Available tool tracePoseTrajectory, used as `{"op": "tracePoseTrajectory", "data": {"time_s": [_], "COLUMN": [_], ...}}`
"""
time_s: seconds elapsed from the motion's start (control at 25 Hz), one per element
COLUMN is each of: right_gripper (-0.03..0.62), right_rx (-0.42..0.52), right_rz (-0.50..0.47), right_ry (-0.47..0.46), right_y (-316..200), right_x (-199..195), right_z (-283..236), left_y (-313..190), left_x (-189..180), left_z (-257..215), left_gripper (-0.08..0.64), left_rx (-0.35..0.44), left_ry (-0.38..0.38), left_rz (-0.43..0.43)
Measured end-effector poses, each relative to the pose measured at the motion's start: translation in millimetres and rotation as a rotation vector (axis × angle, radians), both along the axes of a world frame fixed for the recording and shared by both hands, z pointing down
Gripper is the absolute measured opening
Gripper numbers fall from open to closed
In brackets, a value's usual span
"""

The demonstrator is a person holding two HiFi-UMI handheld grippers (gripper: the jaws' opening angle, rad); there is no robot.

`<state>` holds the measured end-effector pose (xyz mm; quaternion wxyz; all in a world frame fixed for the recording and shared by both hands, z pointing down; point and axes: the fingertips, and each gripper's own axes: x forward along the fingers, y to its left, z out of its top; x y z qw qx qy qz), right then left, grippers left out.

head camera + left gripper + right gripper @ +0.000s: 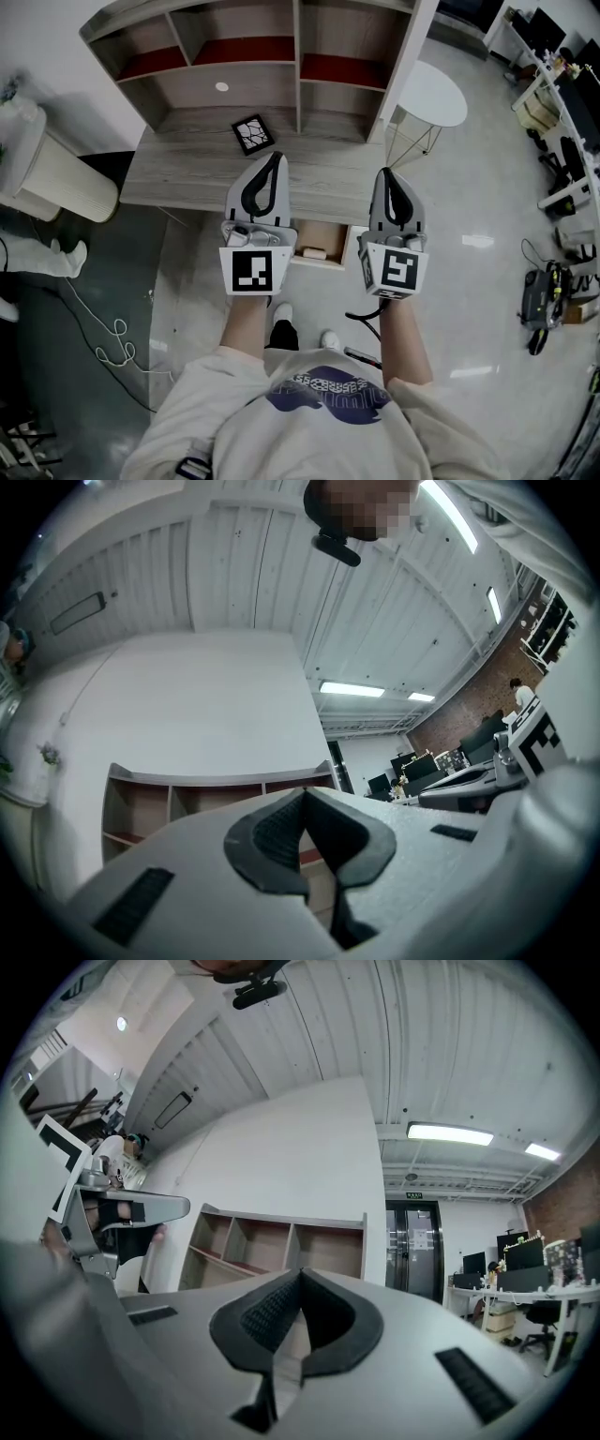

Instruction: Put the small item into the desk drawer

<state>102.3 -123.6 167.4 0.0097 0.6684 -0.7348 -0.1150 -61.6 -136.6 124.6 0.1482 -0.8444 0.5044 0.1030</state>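
Note:
A small black square item with a white pattern (253, 133) lies on the wooden desk (187, 173), just in front of the shelf unit (253, 56). Below the desk's front edge the drawer (333, 246) stands open, and a pale small object (312, 252) lies inside it. My left gripper (275, 157) hovers over the desk, its tip just below the black item, jaws shut and empty. My right gripper (386, 172) is held over the desk's right end, also shut with nothing in it. Both gripper views look upward: the left gripper (302, 794) and the right gripper (300, 1274) show closed tips before the shelves.
A round white side table (433, 94) stands right of the desk. A white cylindrical unit (47, 169) sits on the left. Loose cables (112, 342) lie on the floor. Office desks and gear (553, 141) line the far right. The person's shoes (281, 314) are under the drawer.

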Motion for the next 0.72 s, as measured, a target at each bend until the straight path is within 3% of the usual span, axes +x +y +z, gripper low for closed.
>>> {"op": "tracePoseTrajectory", "data": {"time_s": [0.72], "right_gripper": [-0.003], "right_rx": [0.003], "right_rz": [0.011], "right_ry": [0.021], "right_y": [-4.5], "right_x": [2.0], "right_z": [1.4], "left_y": [-5.0], "left_x": [5.0], "left_z": [3.7], "left_gripper": [0.008], "left_rx": [-0.016], "left_ry": [0.009], "left_rz": [0.003]}}
